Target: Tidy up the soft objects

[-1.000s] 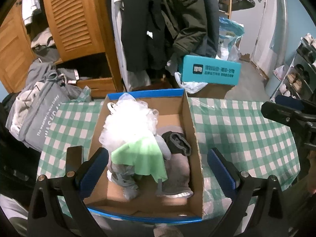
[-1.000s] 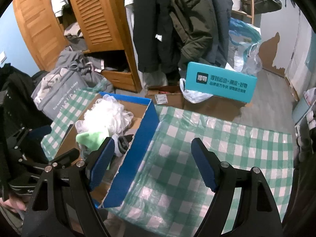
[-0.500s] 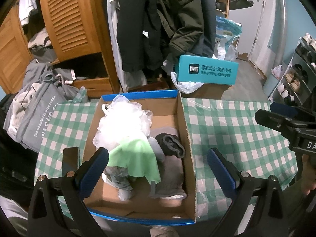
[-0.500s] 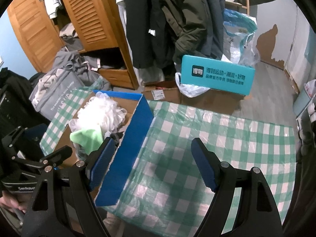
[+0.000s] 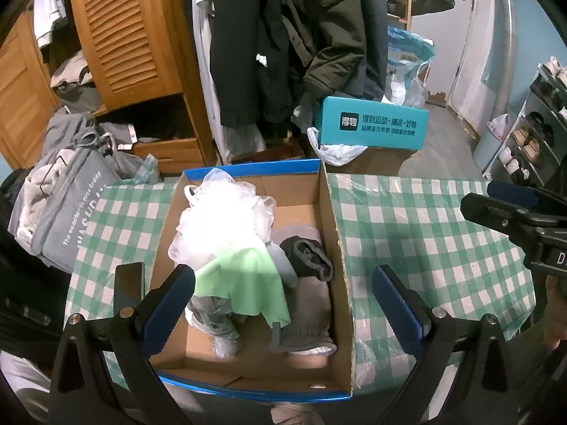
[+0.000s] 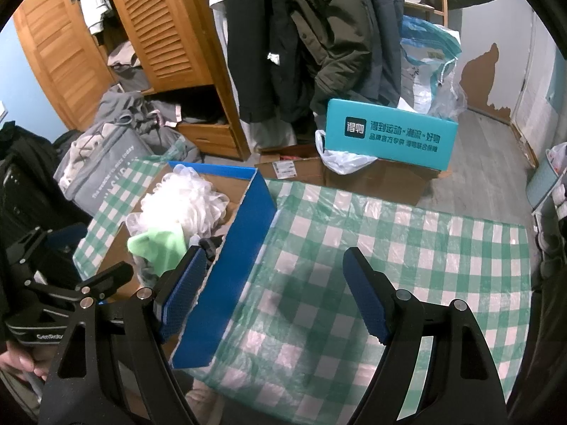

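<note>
All the soft things in view lie together in the cardboard box (image 5: 329, 219) with the blue rim, which sits on the green-checked tabletop (image 5: 418, 248); the bare cloth to the right of the box carries nothing. That would fit a job near its end, with everything gathered into the box, or one where the heap is waiting to be taken out and sorted, and the pictures do not settle which. Inside the box, a white mesh bath sponge (image 5: 223, 219) fills the far left part, a light green cloth (image 5: 244, 283) drapes over a pale patterned garment (image 5: 212, 318) in front of it, a rolled dark sock (image 5: 308, 258) rests toward the right wall, and a grey garment (image 5: 312, 311) lies under and in front of the sock. The far right corner of the box floor is bare cardboard. The left gripper (image 5: 283, 304) hangs over the near end of the box, its fingers spread wide and holding nothing. The right gripper (image 6: 273, 297) is over the tabletop just beside the box's right wall, fingers likewise wide apart and empty.
</note>
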Available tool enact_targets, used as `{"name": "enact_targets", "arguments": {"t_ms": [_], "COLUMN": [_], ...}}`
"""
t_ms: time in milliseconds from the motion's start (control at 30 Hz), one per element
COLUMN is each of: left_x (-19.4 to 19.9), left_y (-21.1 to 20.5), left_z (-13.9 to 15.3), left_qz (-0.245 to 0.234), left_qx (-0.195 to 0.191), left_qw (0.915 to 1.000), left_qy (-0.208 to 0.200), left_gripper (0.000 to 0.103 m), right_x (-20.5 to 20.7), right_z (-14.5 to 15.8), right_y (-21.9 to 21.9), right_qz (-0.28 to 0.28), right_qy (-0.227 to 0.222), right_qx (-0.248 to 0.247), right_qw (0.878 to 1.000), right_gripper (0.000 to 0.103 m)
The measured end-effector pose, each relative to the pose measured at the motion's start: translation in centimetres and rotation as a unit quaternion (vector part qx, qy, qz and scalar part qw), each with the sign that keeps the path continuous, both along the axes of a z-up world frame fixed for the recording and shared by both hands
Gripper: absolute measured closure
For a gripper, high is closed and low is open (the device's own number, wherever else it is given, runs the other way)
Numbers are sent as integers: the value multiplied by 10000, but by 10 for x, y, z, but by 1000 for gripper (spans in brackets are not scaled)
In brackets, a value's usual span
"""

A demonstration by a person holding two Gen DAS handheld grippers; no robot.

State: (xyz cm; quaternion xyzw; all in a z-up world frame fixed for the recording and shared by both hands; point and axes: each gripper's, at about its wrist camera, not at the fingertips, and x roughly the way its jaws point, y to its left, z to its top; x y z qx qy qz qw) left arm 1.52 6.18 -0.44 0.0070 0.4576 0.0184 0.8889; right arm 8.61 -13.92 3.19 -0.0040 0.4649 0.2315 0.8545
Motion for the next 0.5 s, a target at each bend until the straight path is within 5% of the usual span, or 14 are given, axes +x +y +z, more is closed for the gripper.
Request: {"name": "enact_targets", "arguments": {"t_ms": [500], "left_x": [-2], "left_y": [-1], "left_z": [2], "left_qz": [-44], "left_qx": [70], "left_qw": [10000], "left_qy": [14], "left_gripper": [2], "right_x": [0], "right_z": [0], "right_y": [1], "right_qz": [-2], "right_qy": [-1], "right_qx": [-2], "right_qw": [10000], "right_gripper": [24]}}
